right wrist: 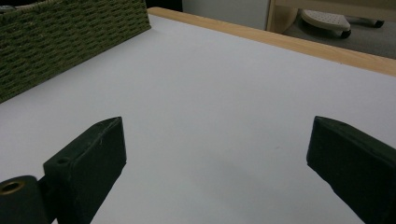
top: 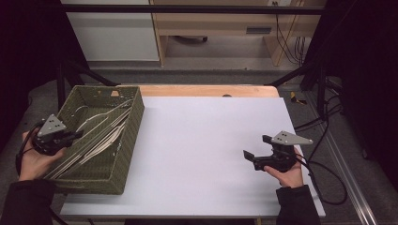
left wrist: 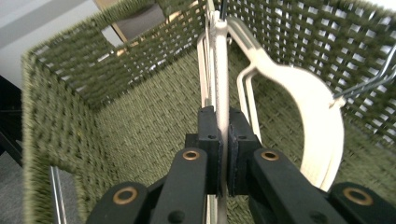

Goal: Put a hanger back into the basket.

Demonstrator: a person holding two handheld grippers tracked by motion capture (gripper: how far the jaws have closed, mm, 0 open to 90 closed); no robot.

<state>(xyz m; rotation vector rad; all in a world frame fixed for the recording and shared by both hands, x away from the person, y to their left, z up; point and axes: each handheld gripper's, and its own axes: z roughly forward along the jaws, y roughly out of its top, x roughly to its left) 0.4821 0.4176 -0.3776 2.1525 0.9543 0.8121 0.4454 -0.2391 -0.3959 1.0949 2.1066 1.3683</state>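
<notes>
Left gripper [left wrist: 223,154] pinches a cream plastic hanger [left wrist: 221,84] inside the green woven basket [top: 133,136].

Its jaws are clamped narrow on the hanger's thin edge, a grip suited to handling one hanger from the pile at the table's 9 o'clock side. Right gripper [top: 257,151] rests at 3 o'clock on the white tabletop [top: 206,140], jaws wide and empty, apparently kept clear and ready.

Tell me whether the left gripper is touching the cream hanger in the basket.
Touching. The left gripper view shows the left gripper shut on the cream hanger's thin bar, both pads pressed against it, inside the green woven basket.
</notes>
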